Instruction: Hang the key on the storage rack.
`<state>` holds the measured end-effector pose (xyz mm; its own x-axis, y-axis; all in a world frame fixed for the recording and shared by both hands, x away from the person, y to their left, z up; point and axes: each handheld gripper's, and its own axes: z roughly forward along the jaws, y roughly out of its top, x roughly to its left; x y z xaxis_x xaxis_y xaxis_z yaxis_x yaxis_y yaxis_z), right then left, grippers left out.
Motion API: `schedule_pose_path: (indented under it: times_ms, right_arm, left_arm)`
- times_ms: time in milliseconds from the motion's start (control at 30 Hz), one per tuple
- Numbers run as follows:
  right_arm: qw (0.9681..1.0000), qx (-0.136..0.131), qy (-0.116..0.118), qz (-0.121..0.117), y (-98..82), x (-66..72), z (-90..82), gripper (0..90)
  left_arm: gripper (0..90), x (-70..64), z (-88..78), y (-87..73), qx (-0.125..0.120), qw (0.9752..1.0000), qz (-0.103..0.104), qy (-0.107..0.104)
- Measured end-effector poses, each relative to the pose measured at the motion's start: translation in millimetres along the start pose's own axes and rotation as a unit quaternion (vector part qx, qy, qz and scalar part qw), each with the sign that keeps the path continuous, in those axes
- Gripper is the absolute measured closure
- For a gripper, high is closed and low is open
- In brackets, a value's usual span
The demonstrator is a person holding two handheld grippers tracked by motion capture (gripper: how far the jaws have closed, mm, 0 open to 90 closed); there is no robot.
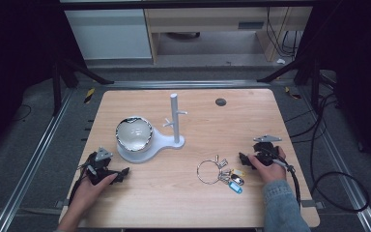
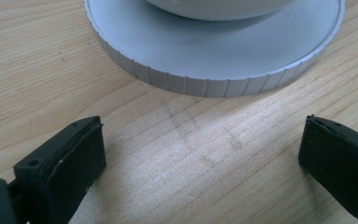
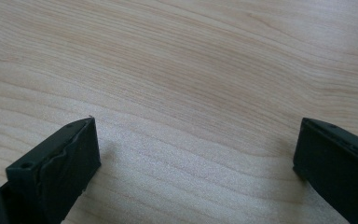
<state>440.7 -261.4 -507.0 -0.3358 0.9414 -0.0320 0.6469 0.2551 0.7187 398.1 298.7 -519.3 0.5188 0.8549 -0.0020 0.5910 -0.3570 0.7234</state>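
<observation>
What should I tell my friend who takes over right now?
Left hand-held gripper: open, holding nothing, resting on the table just in front of the stand's round base.
Right hand-held gripper: open, holding nothing, on the table to the right of the keys.
Things: the bunch of keys lies flat on the table; the bowl sits on the base; the stand's post has bare pegs.
Done: nothing picked up yet.
Left: probably grab the keys and hang the ring on a peg.
</observation>
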Motion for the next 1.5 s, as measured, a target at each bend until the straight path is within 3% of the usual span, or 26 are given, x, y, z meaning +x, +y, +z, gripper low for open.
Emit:
schedule_pose_path:
  times_ms: [500, 533, 633, 667, 733, 800, 900, 933, 1000, 1033, 1067, 1133, 1233, 1300, 1333, 1500]
  right_arm:
    - [0.9999, 0.001, 0.009, -0.007, 0.7, -1.4, 0.0, 2.0]
    - [0.9999, 0.0, 0.011, -0.011, 0.6, -1.5, -0.3, 5.5]
    - [0.999, -0.006, 0.029, -0.035, 3.0, -0.4, -5.9, 27.6]
    - [0.999, -0.006, 0.029, -0.035, 3.0, -0.4, -5.9, 27.6]
    - [0.9971, -0.01, 0.034, -0.067, 6.1, 2.8, -12.2, 38.8]
    - [0.9957, -0.015, 0.04, -0.082, 7.6, 5.5, -16.4, 46.6]
    - [0.9943, -0.018, 0.057, -0.089, 8.9, 7.9, -20.9, 52.2]
    - [0.9917, -0.024, 0.078, -0.099, 11.0, 10.8, -23.4, 62.0]
    - [0.9881, -0.033, 0.098, -0.114, 13.4, 16.2, -25.3, 68.6]
    - [0.9881, -0.033, 0.098, -0.114, 13.4, 16.2, -25.3, 68.6]
    - [0.9836, -0.034, 0.123, -0.128, 14.8, 23.2, -25.7, 72.4]
    - [0.9793, -0.027, 0.14, -0.143, 15.0, 30.5, -25.1, 74.0]
    - [0.9717, -0.021, 0.171, -0.162, 15.9, 42.1, -23.9, 70.5]
    - [0.97, -0.018, 0.176, -0.167, 16.3, 45.0, -24.0, 68.4]
    - [0.9664, -0.013, 0.183, -0.18, 17.3, 52.6, -24.3, 63.6]
    - [0.9602, 0.009, 0.188, -0.206, 16.8, 62.4, -21.8, 53.0]
  left_arm:
    - [0.0, 0.2, -0.1, 0.0, 0.001, 1.0, 0.001, 0.0]
    - [0.0, 0.2, -0.1, 0.0, 0.001, 1.0, 0.001, 0.0]
    - [0.0, 0.1, -0.1, 0.0, 0.001, 1.0, 0.001, 0.0]
    - [0.0, 0.1, -0.1, 0.0, 0.001, 1.0, 0.001, 0.0]
    - [0.0, 0.1, -0.1, 0.0, 0.001, 1.0, 0.0, 0.0]
    - [0.0, 0.2, -0.1, 0.1, 0.001, 1.0, 0.0, 0.001]
    - [0.0, 0.2, -0.1, 0.1, 0.001, 1.0, 0.0, 0.001]
    - [0.0, 0.2, -0.1, 0.1, 0.001, 1.0, 0.0, 0.001]
    - [0.0, 0.2, -0.1, 0.1, 0.001, 1.0, 0.0, 0.0]
    - [0.0, 0.2, -0.1, 0.1, 0.001, 1.0, 0.0, 0.0]
    - [0.0, 0.2, 0.0, 0.2, 0.001, 1.0, 0.0, 0.001]
    - [0.0, 0.2, 0.0, 0.2, 0.001, 1.0, 0.0, 0.001]
    - [0.0, 0.2, 0.0, 0.2, 0.001, 1.0, 0.0, 0.001]
    - [0.0, 0.4, 0.0, 0.2, 0.001, 1.0, 0.001, 0.001]
    - [0.0, 0.2, 0.0, 0.2, 0.001, 1.0, 0.0, 0.001]
    - [0.0, 0.3, 0.0, 0.2, 0.001, 1.0, 0.001, 0.001]
